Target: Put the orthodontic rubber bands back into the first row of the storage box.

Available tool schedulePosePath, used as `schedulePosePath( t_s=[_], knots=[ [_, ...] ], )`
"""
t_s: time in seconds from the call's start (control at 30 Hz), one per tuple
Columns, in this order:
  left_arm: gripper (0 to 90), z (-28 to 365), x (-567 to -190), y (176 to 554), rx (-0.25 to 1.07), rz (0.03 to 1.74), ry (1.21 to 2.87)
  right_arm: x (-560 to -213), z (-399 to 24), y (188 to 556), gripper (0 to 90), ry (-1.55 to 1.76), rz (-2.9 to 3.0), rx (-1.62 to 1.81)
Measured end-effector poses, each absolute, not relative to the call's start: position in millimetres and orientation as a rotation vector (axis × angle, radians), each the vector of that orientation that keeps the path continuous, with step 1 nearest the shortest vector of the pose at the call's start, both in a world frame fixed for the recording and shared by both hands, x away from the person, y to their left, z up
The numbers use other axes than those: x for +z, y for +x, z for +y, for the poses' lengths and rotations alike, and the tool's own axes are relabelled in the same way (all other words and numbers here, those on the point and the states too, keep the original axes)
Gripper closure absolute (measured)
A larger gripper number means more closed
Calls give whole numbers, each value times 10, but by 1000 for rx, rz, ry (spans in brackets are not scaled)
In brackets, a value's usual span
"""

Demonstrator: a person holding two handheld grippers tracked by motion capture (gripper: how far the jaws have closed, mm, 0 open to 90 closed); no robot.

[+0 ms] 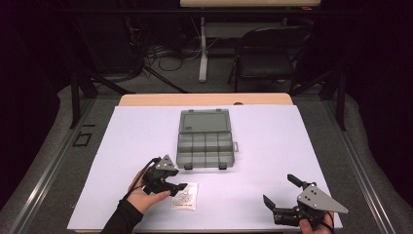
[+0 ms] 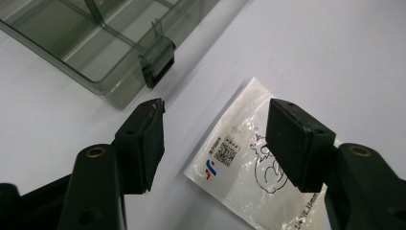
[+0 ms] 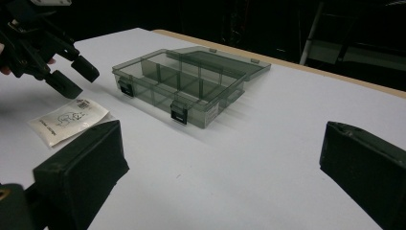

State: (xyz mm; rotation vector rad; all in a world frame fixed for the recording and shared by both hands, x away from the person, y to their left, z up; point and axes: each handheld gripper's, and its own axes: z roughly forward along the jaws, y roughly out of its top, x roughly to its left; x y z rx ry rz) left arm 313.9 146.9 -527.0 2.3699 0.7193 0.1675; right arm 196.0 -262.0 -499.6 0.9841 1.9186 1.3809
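Observation:
A small clear plastic bag (image 1: 185,197) with a printed label and tiny metal parts lies flat on the white table top, just in front of an open smoky-grey compartment box (image 1: 204,141). My left gripper (image 1: 178,187) hovers low over the bag's left edge, open, with nothing between its pads. In the left gripper view the bag (image 2: 239,163) lies below the gap between the jaws of the left gripper (image 2: 218,112); the box's front latch (image 2: 158,60) is just beyond. My right gripper (image 1: 278,189) stands open at the front right, holding nothing. The right gripper view shows the right gripper (image 3: 222,139), the box (image 3: 191,81), the bag (image 3: 67,120) and the left gripper (image 3: 72,72).
The white sheet (image 1: 272,131) covers a wooden table whose far edge (image 1: 204,99) shows behind the box. The box's lid (image 1: 204,120) lies back flat. A folding chair (image 1: 270,53) and cables stand on the floor beyond.

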Motion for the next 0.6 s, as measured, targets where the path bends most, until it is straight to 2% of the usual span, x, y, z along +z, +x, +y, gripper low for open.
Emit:
schedulePosePath(
  t_s=[0.3,0.6],
  knots=[
    [515,1500,-5338,3150,146,744,2371,-4996,-2621,1960,14,983,1919,1381],
    [585,1485,-5402,3175,118,733,2407,-4999,-2623,1966,18,985,1913,1385]
  ],
)
